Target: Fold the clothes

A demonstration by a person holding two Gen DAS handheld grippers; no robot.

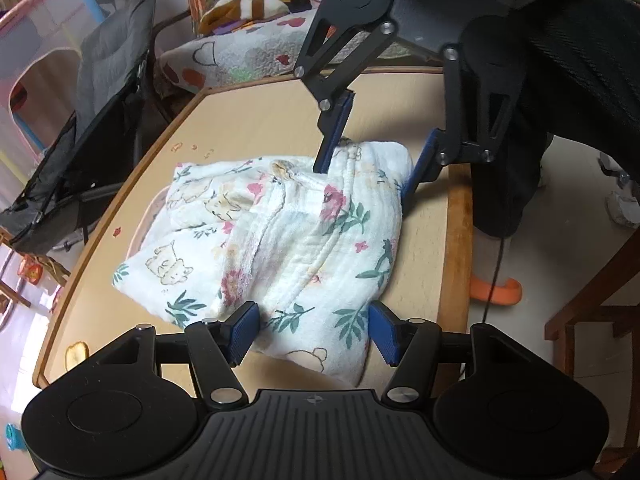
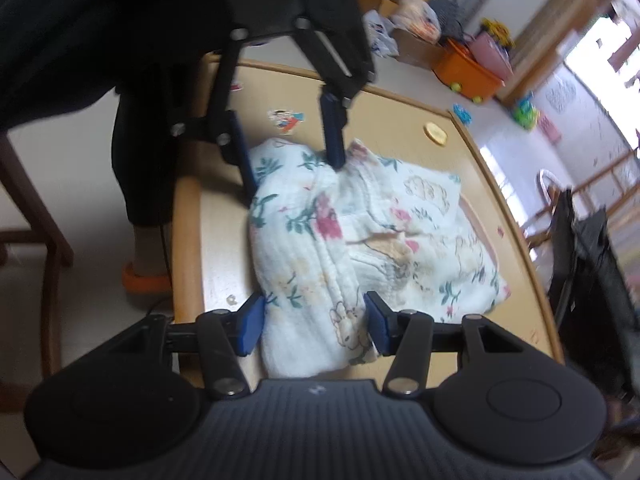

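white cloth (image 1: 280, 236) with pink flowers, green leaves, pale bears; tan table (image 1: 256, 120); black grippers, blue pads (image 1: 242, 332).

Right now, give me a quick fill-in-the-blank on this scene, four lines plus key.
1. The floral cloth lies on a ____ table.
2. Both the left gripper and the right gripper have their jaws ____.
3. The pads on the fingers are coloured ____.
4. Beside the table, the person's foot wears an ____ slipper.

Missing words: wooden; open; blue; orange
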